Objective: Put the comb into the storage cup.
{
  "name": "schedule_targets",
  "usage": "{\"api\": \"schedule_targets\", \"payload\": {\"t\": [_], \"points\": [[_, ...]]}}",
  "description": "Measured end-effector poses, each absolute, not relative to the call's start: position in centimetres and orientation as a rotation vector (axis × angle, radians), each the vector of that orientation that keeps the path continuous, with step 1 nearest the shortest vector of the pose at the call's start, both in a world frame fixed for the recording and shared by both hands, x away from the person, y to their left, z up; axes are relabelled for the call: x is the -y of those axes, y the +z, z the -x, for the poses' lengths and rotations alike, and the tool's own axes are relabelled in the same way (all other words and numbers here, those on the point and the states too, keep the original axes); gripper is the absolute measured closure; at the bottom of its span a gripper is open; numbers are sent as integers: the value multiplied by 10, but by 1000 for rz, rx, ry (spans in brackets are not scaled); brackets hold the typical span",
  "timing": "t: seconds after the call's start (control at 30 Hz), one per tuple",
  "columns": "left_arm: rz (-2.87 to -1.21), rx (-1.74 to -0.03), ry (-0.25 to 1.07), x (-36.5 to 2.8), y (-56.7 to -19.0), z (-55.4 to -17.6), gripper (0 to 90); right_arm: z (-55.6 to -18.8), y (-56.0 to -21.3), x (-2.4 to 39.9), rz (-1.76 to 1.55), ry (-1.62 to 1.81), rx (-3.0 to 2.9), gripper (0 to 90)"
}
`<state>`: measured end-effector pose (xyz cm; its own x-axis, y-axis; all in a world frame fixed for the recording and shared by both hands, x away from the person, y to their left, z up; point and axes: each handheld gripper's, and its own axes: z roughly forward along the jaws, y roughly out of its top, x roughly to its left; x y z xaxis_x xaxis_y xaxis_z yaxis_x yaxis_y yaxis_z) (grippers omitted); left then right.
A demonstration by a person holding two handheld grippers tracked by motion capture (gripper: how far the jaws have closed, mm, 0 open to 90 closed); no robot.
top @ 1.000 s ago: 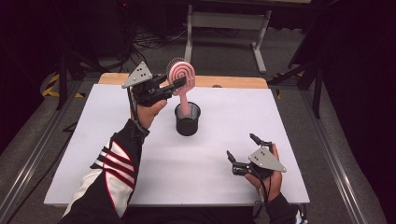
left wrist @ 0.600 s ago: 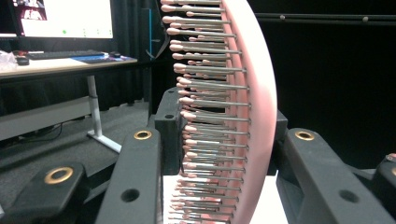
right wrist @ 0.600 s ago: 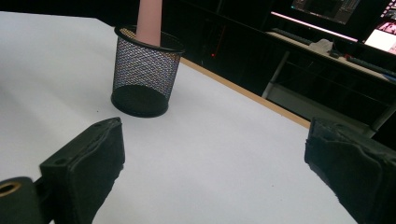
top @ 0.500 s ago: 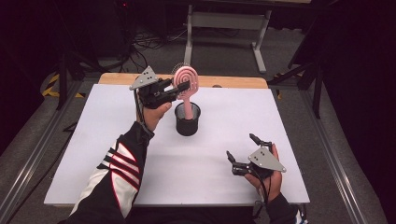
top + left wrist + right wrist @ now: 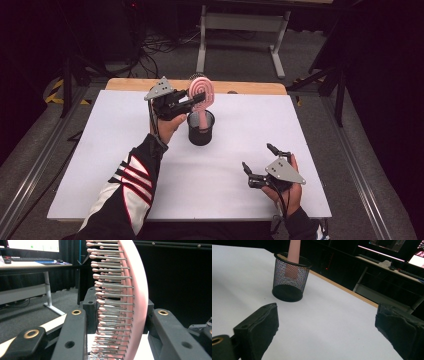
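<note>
While the left gripper (image 5: 192, 101) was clamped on the head of a pink hairbrush (image 5: 201, 91), the brush stood upright with its handle lowered into a black mesh cup (image 5: 201, 131). In the left gripper view, the brush head (image 5: 130, 290) sat edge-on between the two black jaws, bristles with pale rounded tips facing the left jaw and the smooth pink back facing the right jaw. The jaws pressed on both sides of the head.

The mesh cup stood on the white table top (image 5: 100, 165), toward the far half and near the centre line. In the right gripper view, the pink handle (image 5: 294, 250) passed through the rim of the cup (image 5: 289, 277) and was visible through the mesh wall.

The right gripper (image 5: 257, 165) was held low over the near right part of the table, well apart from the cup. Its jaws stood wide with nothing between them, and they pointed toward the cup.

A wooden strip (image 5: 250, 88) ran along the far edge of the table.
</note>
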<state>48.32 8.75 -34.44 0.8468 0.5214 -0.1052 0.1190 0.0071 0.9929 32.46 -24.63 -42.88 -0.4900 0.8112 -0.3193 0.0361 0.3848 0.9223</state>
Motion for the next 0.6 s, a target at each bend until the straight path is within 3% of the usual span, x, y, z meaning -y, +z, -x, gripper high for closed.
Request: {"api": "schedule_targets", "payload": {"t": [0.6], "points": [[-1565,-556,301,-84,-365,-486,635,-325,-429,246,-734,1179,-1827,62]]}}
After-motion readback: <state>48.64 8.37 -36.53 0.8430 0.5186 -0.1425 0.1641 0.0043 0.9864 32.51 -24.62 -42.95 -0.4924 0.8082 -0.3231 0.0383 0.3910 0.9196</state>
